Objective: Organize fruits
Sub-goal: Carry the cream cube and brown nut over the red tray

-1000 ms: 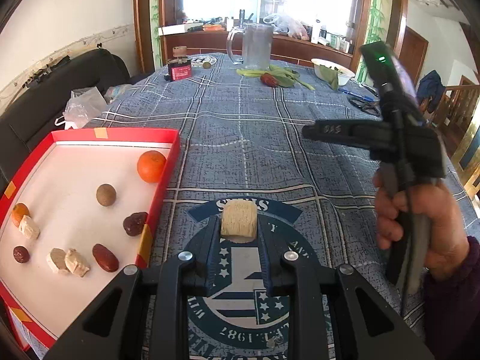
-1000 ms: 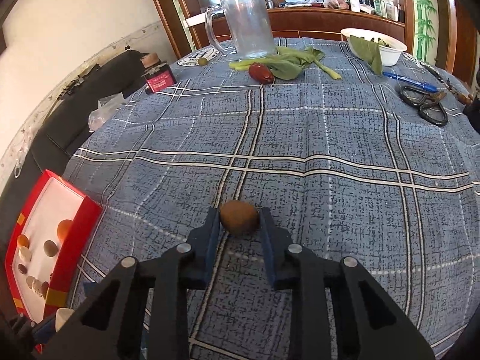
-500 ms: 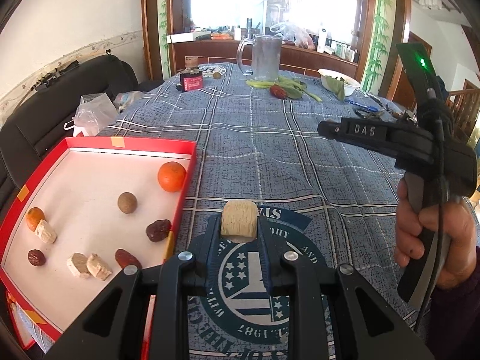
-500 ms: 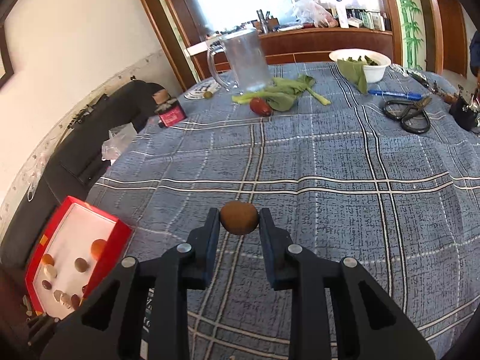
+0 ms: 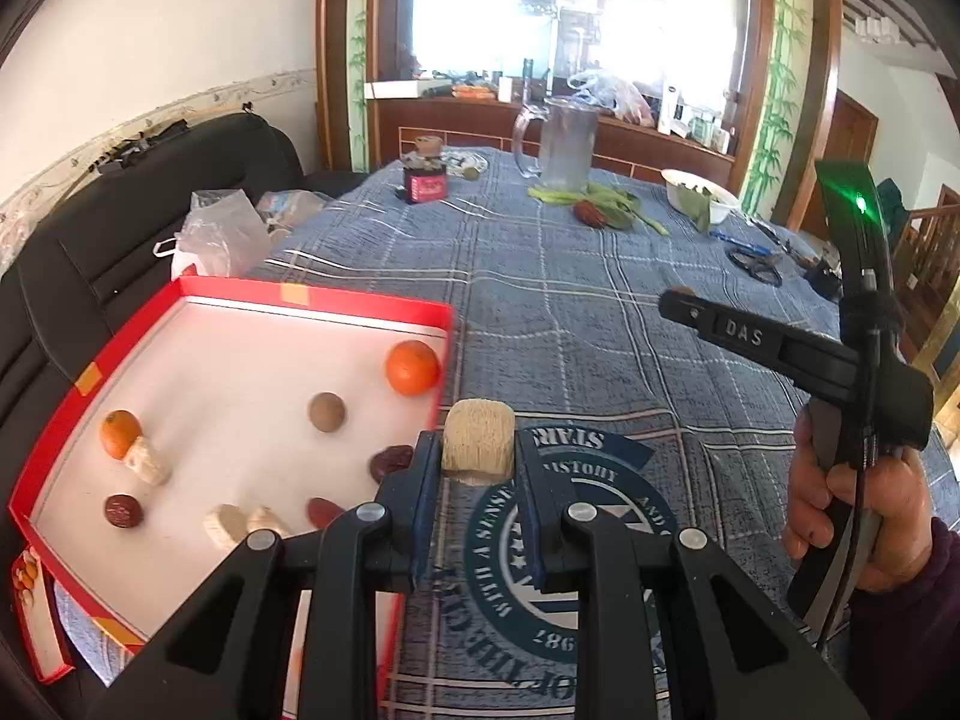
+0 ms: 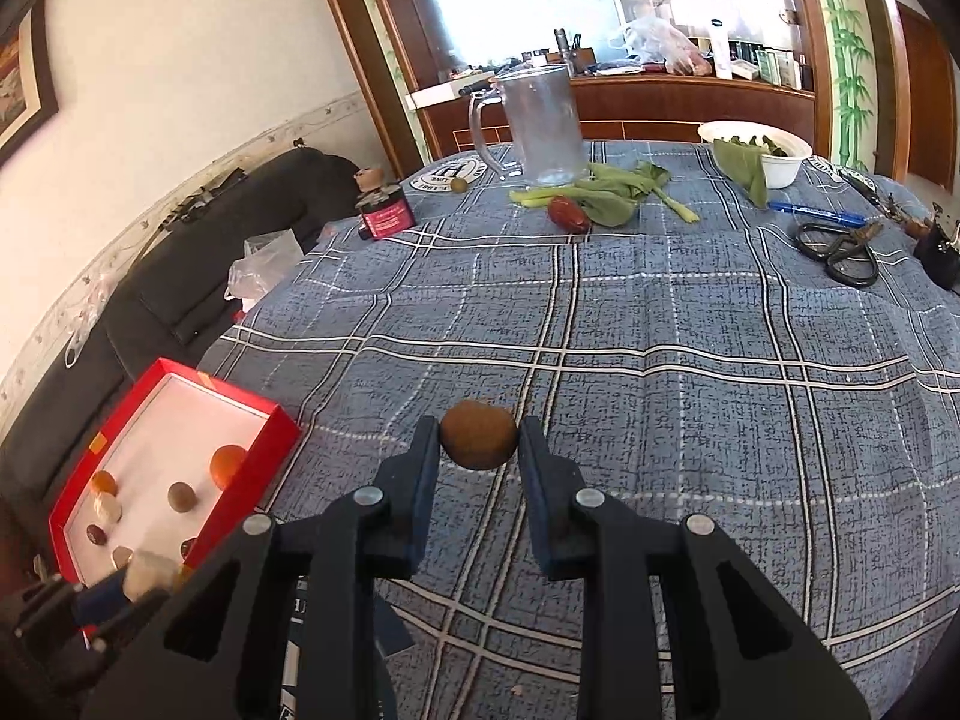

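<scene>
A red tray (image 5: 372,300) is sitting at the left edge of a cloth-covered counter (image 5: 570,312), already holding two oranges, a brown fruit, dark red dates and several pale chunks. The left gripper (image 5: 478,468) is gripping a pale fibrous chunk (image 5: 478,441) just beside the tray's right wall. The right gripper (image 6: 478,450) is gripping a brown kiwi-like fruit (image 6: 478,433) above mid-counter, well apart from the tray. Both pieces are waiting to go in; a red fruit (image 6: 567,213) is lying among greens far back.
</scene>
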